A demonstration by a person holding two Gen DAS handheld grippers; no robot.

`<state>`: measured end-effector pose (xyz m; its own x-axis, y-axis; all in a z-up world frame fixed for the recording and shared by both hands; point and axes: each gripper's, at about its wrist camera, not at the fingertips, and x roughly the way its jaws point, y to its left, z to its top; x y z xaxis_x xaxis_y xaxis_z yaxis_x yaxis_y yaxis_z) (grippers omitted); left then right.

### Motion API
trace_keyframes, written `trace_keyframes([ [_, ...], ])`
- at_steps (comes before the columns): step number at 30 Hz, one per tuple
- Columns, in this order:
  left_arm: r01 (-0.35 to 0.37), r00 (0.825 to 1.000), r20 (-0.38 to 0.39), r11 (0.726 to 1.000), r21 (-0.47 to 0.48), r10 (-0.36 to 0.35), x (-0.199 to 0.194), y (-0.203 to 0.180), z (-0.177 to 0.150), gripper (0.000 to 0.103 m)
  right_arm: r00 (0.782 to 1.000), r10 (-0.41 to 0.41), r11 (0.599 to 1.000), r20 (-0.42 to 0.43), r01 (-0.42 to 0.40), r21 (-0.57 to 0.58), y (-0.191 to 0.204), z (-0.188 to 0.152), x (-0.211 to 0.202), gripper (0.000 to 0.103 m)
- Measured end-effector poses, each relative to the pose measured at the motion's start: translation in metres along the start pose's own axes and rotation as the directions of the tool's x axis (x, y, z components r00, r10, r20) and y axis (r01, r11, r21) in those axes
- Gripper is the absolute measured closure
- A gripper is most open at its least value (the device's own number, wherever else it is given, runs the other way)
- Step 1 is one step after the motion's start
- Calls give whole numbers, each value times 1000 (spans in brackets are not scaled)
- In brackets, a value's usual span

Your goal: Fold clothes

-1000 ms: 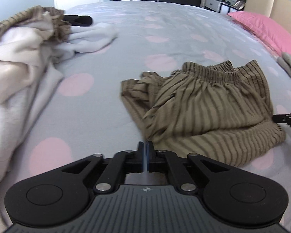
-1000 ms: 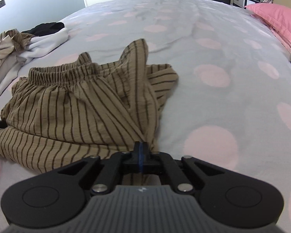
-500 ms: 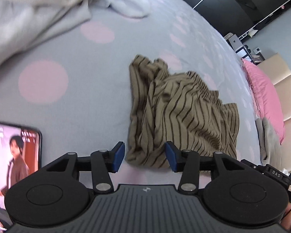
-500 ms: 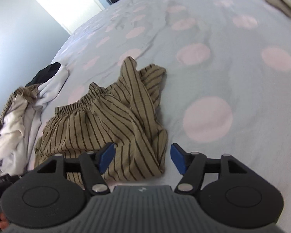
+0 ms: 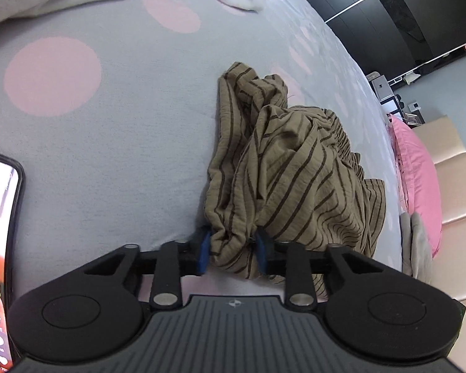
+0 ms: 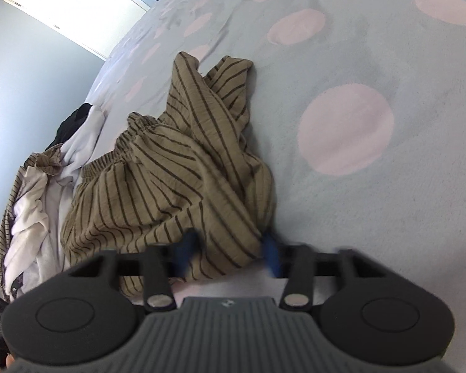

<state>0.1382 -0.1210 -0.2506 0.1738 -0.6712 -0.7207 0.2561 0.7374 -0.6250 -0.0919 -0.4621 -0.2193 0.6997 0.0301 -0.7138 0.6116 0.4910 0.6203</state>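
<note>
Your striped brown shorts [image 5: 295,168] lie in a crumpled heap on the grey bed cover with pink dots [image 5: 102,130]. The stretchy waistband is on the far side of the heap, and the near edge is right at your fingers.

Your left gripper [image 5: 233,253] is closing. A bunch of the near left corner sits between its blue pads [image 5: 204,253], and the cloth looks squeezed there. Your right gripper [image 6: 230,250] is closing too, with the near right corner between its blue pads [image 6: 271,253]. That view is blurry, so you cannot be sure how tight the hold is.

Here is what could go wrong. Each gripper may have more than one layer, because the cloth is bunched up. If you lift now, the shorts could come up twisted and not open flat. If the right hold is only on a thin edge, that corner could slip out when you pull.

A phone [image 5: 0,248] lies near on the left. Dragging cloth that way could bump it. The pile of white and striped clothes [image 6: 37,199] sits just beside the shorts, so a wide swing could catch it.
</note>
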Motion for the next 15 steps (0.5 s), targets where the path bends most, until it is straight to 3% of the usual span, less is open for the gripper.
trace_keyframes([
  [1,-2,1000,7,1000,15,2,-3,-4,1,89,1000,4,1000,6,-4,24,-3,1,-1,90],
  [5,-7,1000,27,994,105,4,-29,-28,9,92,998,26,999,54,-28,28,4,9,-23,96],
  [10,-59,996,-58,982,181,70,-53,-60,11,93,997,-53,997,62,56,-50,36,13,-59,97],
  [15,-91,978,-163,968,235,132,-55,-59,-17,93,989,-147,985,-17,145,-97,37,-10,-83,97],
])
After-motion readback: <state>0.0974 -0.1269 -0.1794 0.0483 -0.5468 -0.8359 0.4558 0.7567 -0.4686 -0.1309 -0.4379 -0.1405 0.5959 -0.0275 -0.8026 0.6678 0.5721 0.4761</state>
